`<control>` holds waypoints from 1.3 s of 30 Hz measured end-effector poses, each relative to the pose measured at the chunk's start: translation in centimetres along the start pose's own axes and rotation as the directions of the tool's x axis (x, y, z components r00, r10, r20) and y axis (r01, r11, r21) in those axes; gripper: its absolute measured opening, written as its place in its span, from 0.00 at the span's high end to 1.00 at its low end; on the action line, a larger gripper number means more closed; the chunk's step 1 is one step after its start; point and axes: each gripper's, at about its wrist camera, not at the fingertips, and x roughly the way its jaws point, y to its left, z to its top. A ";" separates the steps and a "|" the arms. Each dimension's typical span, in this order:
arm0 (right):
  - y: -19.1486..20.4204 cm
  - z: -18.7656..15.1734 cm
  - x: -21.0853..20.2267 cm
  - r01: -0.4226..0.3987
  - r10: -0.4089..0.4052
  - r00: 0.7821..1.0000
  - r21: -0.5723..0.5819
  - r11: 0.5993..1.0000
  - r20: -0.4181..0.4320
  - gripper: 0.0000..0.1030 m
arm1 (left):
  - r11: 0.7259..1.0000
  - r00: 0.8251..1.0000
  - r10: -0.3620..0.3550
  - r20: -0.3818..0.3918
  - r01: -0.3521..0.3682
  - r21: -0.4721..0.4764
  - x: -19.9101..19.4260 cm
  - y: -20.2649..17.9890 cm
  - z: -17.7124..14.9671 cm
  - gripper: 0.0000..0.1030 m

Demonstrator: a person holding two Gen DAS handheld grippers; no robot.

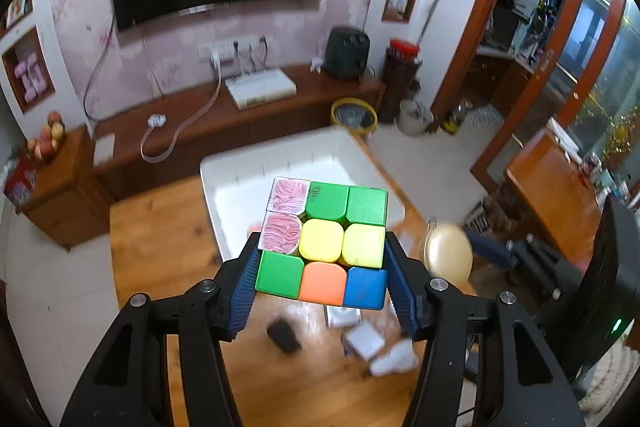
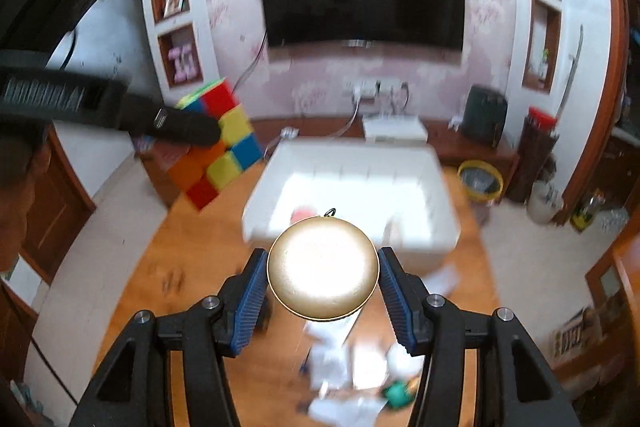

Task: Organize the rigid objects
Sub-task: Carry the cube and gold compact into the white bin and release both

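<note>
Left wrist view: a wide wooden table (image 1: 160, 227) carries a large white rectangular plastic bin (image 1: 280, 167), open-topped, with something small and red inside that is too blurred to identify. Above the table, in front of the bin, the left gripper (image 1: 322, 275) clamps a multicoloured puzzle cube (image 1: 324, 243) between its blue ribbed pads, one pad on each side face. To its right the round gold metal compact (image 1: 448, 255) hangs in the air, well clear of the table. In the right wrist view the right gripper (image 2: 322, 285) pinches that compact by its rim, just short of the bin's near wall. Blurred white packets (image 2: 340, 367) lie on the table below.
</note>
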 end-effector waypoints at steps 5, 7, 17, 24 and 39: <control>-2.7 8.2 1.3 0.037 -0.037 0.998 -0.005 0.999 0.041 0.46 | 0.999 0.999 0.040 0.011 -0.040 -0.008 2.3 0.0 3.8 0.41; -3.8 10.6 2.5 0.041 -0.042 0.998 0.020 0.999 0.046 0.46 | 0.998 0.999 0.053 -0.010 -0.053 -0.018 4.1 0.1 4.7 0.41; -7.3 12.2 13.4 0.029 -0.021 0.993 0.075 0.997 -0.114 0.46 | 0.966 0.962 0.185 -0.203 -0.216 -0.144 17.1 5.6 5.5 0.41; -5.7 5.7 22.0 -0.018 0.027 0.944 0.032 0.999 -0.330 0.46 | 0.939 0.899 0.236 -0.368 -0.309 -0.152 24.8 6.8 2.1 0.41; -5.8 1.3 27.3 -0.065 0.096 0.855 0.079 0.995 -0.510 0.46 | 0.943 0.855 0.244 -0.457 -0.320 -0.095 30.0 6.0 0.4 0.40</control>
